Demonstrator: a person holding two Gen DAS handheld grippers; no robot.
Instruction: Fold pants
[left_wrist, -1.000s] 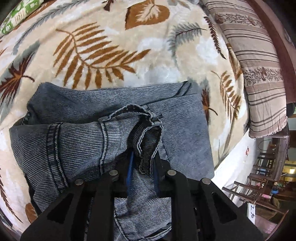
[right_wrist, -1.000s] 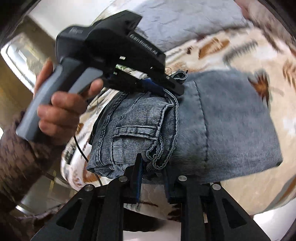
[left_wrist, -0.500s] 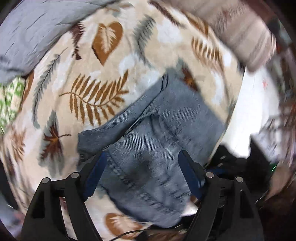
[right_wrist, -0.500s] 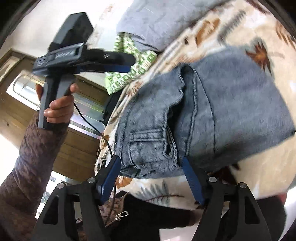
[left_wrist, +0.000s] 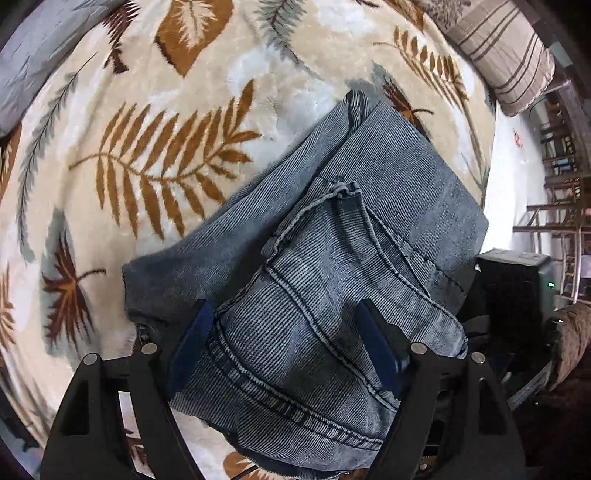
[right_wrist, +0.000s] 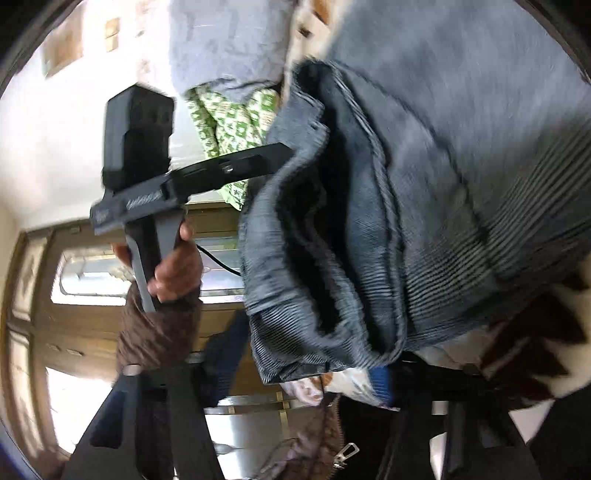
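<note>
1. The bed (left_wrist: 155, 110), under a leaf-print blanket, carries everything; a striped pillow (left_wrist: 509, 55) lies at its far corner and grey bedding (right_wrist: 229, 40) at the other side.
2. The pants (left_wrist: 332, 266) lie on that blanket near the bed's edge, already folded into a compact denim bundle, waistband side toward us.
3. We judge the fold nearly done, so what remains is squaring it: we should press the top layer flat, line its hem up with the layer beneath, and avoid dragging the stack off the edge.
4. The left tool (left_wrist: 284, 347) hovers low over the bundle's near end, fingers spread wide on either side of the denim and gripping nothing.
5. The right tool (right_wrist: 303, 373) sits at the bundle's open layered end, fingers also parted; the view is blurred, and we cannot tell whether a pad touches the cloth.
</note>
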